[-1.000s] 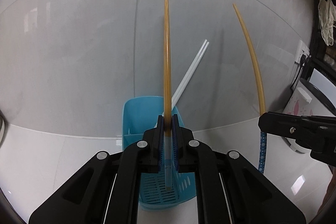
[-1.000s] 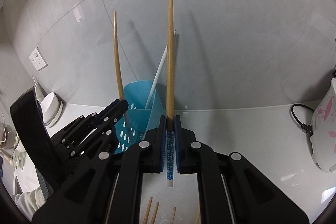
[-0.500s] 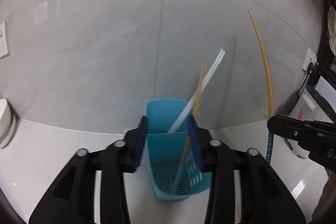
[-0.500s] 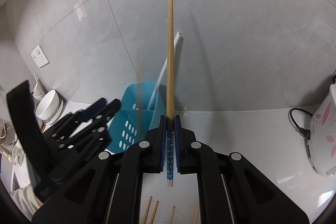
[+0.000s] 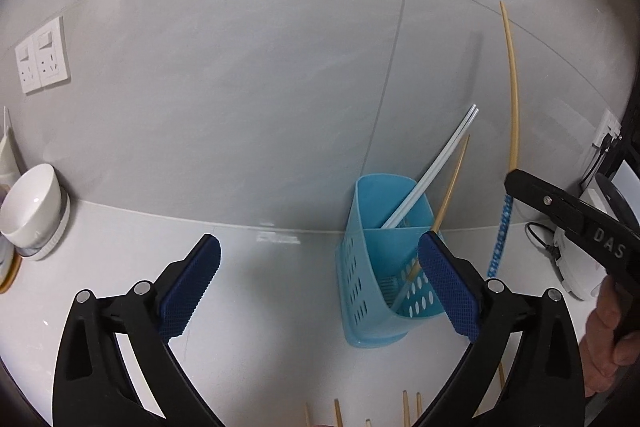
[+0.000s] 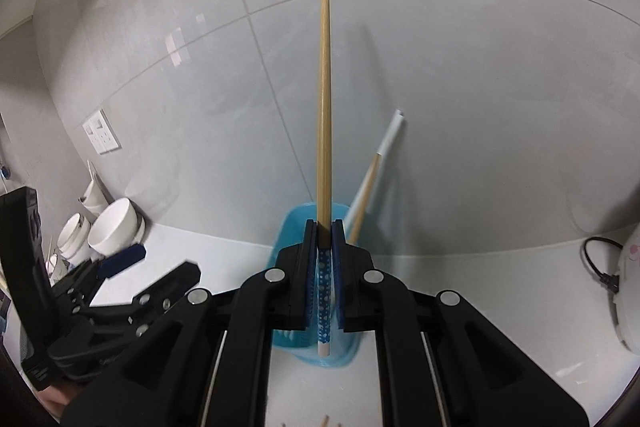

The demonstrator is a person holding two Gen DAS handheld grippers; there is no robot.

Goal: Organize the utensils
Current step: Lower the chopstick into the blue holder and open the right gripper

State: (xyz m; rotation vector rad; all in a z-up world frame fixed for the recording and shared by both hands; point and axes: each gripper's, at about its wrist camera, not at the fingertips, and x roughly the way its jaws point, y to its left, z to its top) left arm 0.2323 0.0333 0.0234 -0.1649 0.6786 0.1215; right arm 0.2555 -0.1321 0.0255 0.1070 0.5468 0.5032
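- The left gripper (image 5: 318,285) is spread wide with nothing between its pads — a second ago it pinched a wooden chopstick, which now leans in the holder (image 5: 386,259).
- That dropped chopstick (image 5: 450,187) stands tilted in the holder's near compartment, just beside two white chopsticks (image 5: 430,175) leaning from the far compartment.
- The left gripper has also pulled back and swung left, so the holder now sits right of centre in its view, by its right pad.
- The right gripper (image 6: 325,259) stays clamped on its own chopstick (image 6: 324,99) — wood upward, the blue dotted end below the pads — held upright above the holder (image 6: 298,217), as before.
- Count in the holder: three chopsticks, one wooden and two white; one more in the right gripper.
- On the table (image 5: 260,307), five stick tips (image 5: 338,413) show at the bottom edge of the left view.
- One white bowl (image 5: 30,205) stands far left by the wall; the right view shows more white dishes there, number unclear.
- A double wall socket (image 5: 42,61) sits above the bowl.
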